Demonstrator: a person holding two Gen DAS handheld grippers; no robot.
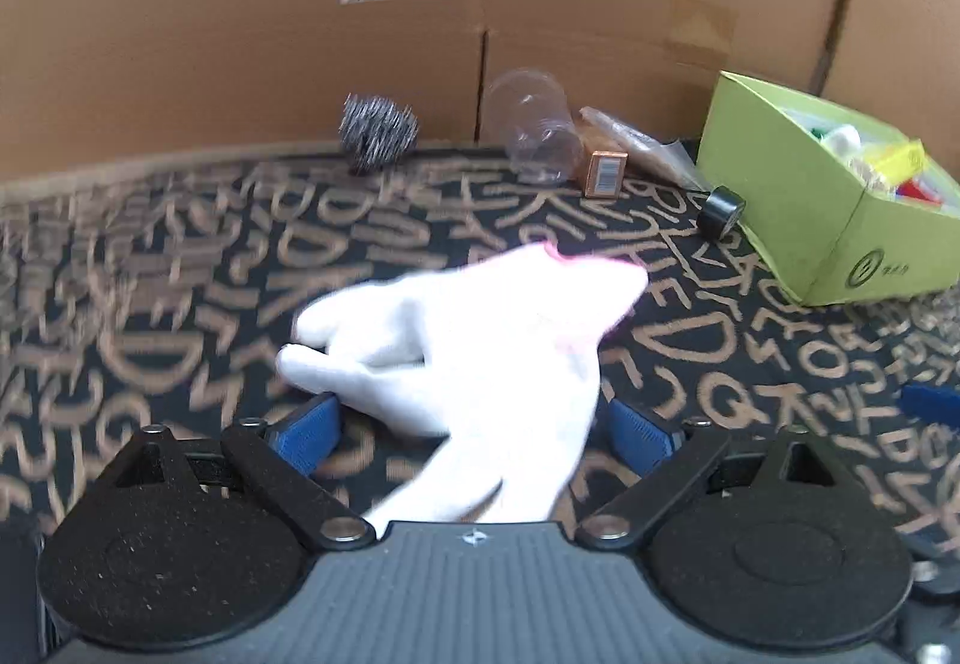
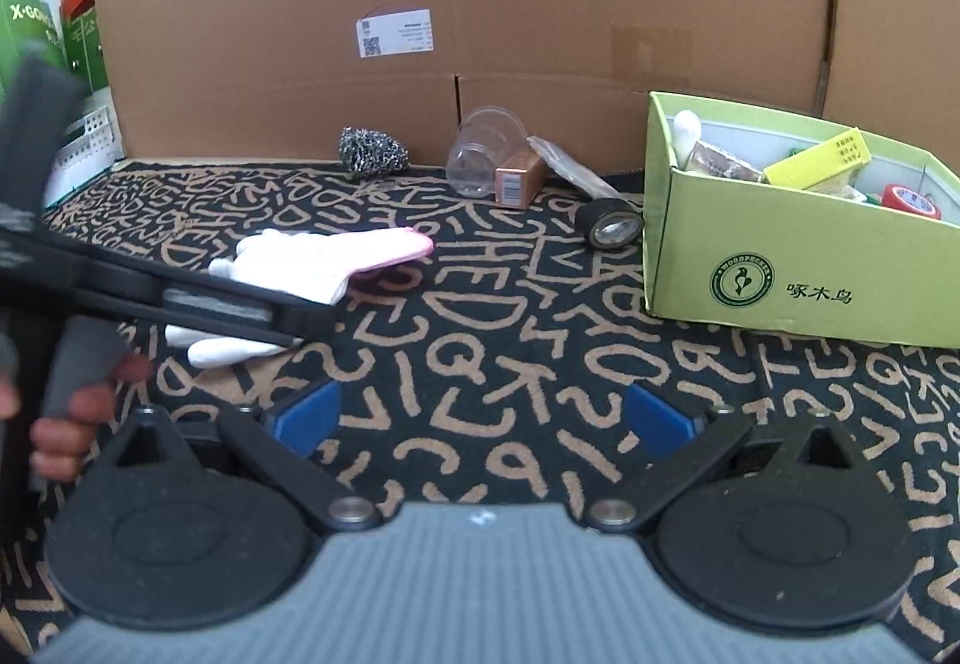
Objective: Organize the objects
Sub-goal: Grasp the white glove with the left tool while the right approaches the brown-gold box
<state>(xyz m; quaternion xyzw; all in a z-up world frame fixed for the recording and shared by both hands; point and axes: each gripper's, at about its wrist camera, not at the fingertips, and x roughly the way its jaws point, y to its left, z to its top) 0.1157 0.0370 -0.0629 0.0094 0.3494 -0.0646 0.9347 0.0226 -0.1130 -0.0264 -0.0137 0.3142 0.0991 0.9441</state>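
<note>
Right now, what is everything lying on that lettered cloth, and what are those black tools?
White fabric glove with pink cuff: one, mid-cloth, between the left tool's fingers.
Steel wool scourer: one, silver, by the cardboard wall.
Clear plastic cup: one, on its side, beside the scourer.
Small copper-brown carton: one, against the cup.
Black tape roll: one, beside the green box.
Light green cardboard box: one, right, holding mixed items.
Left gripper: black, blue pads, open around the glove.
Right gripper: same, open, empty.
Hand: holding the left tool.
</note>
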